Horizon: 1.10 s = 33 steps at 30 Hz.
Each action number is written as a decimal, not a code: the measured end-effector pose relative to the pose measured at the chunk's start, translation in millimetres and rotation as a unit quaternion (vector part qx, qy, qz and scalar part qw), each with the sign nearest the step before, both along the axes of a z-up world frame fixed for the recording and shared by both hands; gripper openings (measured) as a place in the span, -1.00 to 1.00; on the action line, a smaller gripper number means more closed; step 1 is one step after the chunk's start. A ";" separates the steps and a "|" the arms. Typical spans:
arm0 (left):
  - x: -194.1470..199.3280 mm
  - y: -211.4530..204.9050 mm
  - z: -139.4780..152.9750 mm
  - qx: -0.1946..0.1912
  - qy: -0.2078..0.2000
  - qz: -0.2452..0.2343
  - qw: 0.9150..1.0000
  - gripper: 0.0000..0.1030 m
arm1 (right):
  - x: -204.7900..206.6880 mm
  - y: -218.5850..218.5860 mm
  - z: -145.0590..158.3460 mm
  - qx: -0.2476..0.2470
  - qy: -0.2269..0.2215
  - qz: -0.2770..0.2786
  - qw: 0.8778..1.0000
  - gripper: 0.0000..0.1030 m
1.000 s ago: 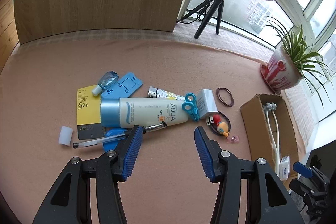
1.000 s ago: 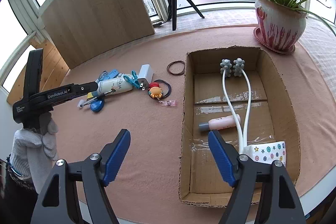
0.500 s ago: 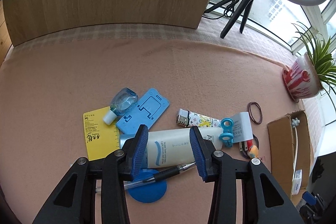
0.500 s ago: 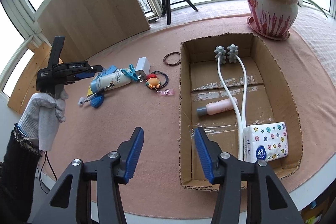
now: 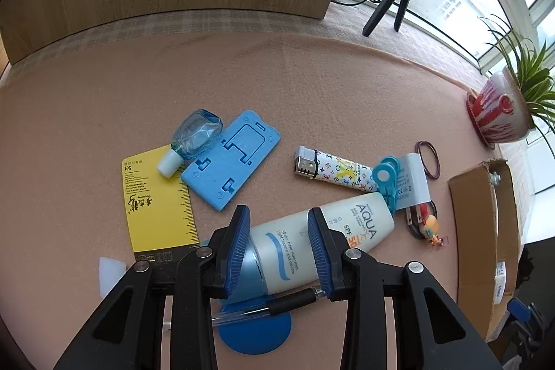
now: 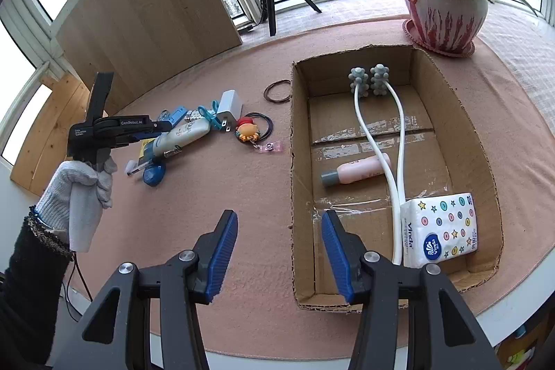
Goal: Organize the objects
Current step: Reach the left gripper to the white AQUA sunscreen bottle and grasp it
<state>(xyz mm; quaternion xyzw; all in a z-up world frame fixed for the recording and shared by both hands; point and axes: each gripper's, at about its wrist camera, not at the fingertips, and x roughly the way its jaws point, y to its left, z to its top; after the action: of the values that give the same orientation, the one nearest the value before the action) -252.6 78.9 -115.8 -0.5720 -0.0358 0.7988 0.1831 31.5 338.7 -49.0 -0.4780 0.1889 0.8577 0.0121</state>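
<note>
Left tongs [image 5: 279, 245] seemingly tight around "AQUA" sunscreen tube [image 5: 360, 224].

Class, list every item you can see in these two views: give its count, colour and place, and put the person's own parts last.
sunscreen tube: 1, white and blue, between the left jaws
pen: 1, clear and black, under the tube
phone stand: 1, blue, on the table
small bottle: 1, clear blue, on the stand's edge
yellow card: 1, beside the stand
lighter: 1, patterned white
charger plug: 1, white
hair ties: brown, by the plug
cardboard box: 1, brown
tissue pack: 1, white, in the box
pink bottle: 1, in the box
potted plant: 1
left gripper: closing on the tube
right gripper: open, nothing between its jaws
gloved hand: 1, white
</note>
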 end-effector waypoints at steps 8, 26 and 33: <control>31.3 9.7 2.4 0.008 -0.005 -0.023 1.000 -0.27 | -11.4 -14.2 -2.9 0.000 -0.003 0.022 1.000 -0.10; 86.1 20.7 17.0 0.038 -0.007 -0.070 0.997 -0.27 | -18.9 -33.6 -6.8 -0.005 -0.007 0.052 0.999 -0.10; 98.2 37.5 15.8 0.049 -0.015 -0.086 0.995 -0.27 | -18.4 -40.6 -8.9 -0.008 -0.009 0.058 0.998 -0.10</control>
<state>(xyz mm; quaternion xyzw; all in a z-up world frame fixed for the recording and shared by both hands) -154.4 116.5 -100.0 -0.5752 -0.0281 0.7688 0.2781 13.1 298.1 -57.9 -0.4960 0.1681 0.8510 -0.0397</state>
